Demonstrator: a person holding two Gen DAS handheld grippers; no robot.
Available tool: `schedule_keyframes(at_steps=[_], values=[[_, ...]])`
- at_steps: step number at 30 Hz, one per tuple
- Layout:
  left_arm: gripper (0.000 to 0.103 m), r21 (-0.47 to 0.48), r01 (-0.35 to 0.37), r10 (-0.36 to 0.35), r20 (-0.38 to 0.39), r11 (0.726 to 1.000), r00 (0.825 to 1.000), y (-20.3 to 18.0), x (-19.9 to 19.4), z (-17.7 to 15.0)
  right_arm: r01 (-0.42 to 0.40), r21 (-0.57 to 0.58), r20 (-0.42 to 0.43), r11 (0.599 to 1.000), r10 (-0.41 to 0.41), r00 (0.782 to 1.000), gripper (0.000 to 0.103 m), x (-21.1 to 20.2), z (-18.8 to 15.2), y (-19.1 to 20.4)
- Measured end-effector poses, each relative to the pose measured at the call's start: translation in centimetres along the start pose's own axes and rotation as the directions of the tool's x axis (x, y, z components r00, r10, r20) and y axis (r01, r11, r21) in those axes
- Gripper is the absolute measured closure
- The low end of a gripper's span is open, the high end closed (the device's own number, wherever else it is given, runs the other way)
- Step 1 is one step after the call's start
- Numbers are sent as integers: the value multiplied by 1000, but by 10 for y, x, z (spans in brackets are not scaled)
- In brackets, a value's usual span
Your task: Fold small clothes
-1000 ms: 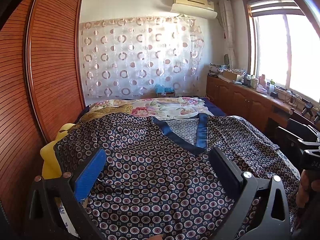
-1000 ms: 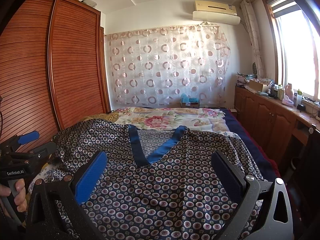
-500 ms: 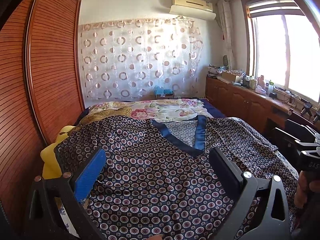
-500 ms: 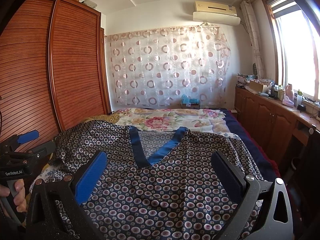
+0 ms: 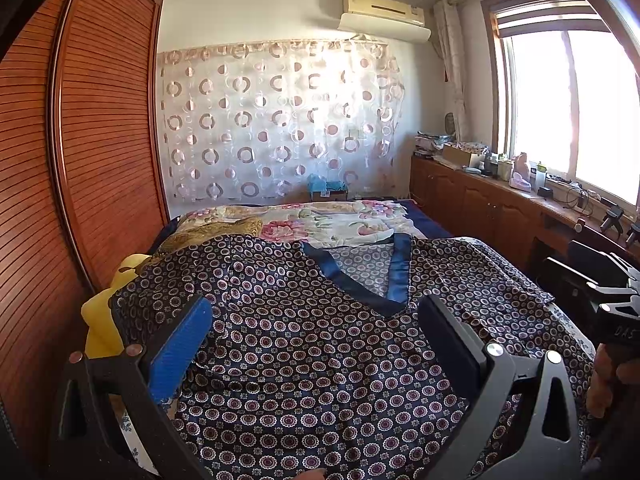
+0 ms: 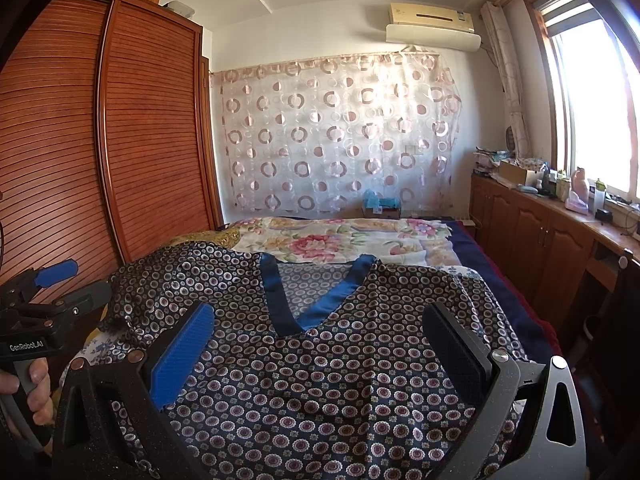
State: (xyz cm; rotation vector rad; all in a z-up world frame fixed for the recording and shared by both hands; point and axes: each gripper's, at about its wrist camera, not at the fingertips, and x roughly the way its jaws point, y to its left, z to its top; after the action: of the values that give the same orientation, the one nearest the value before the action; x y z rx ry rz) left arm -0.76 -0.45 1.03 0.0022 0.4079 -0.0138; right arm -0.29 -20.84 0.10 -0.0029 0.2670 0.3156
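Patterned top [image 5: 320, 360] lies flat on bed [image 6: 472, 248]; satiny, likely slippery. Both grippers' jaws apart, empty. Grasp at hem corners.

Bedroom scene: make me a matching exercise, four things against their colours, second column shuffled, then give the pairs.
Things:
1. V-neck trim of the patterned top
2. Wardrobe doors
3. Air conditioner
4. Soft item beside the top, by the wardrobe

Colours:
A. Yellow
B. Cream and white
C. Plain blue
D. Reddish-brown wood

Pairs: 1-C, 2-D, 3-B, 4-A
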Motion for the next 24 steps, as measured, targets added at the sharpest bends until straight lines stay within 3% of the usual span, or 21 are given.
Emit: schedule_keyframes(at_steps=[24], values=[[0, 0, 1, -1, 1, 1000, 1000, 0, 0, -1, -7, 2, 2, 1000, 7, 1000, 0, 1, -1, 2]])
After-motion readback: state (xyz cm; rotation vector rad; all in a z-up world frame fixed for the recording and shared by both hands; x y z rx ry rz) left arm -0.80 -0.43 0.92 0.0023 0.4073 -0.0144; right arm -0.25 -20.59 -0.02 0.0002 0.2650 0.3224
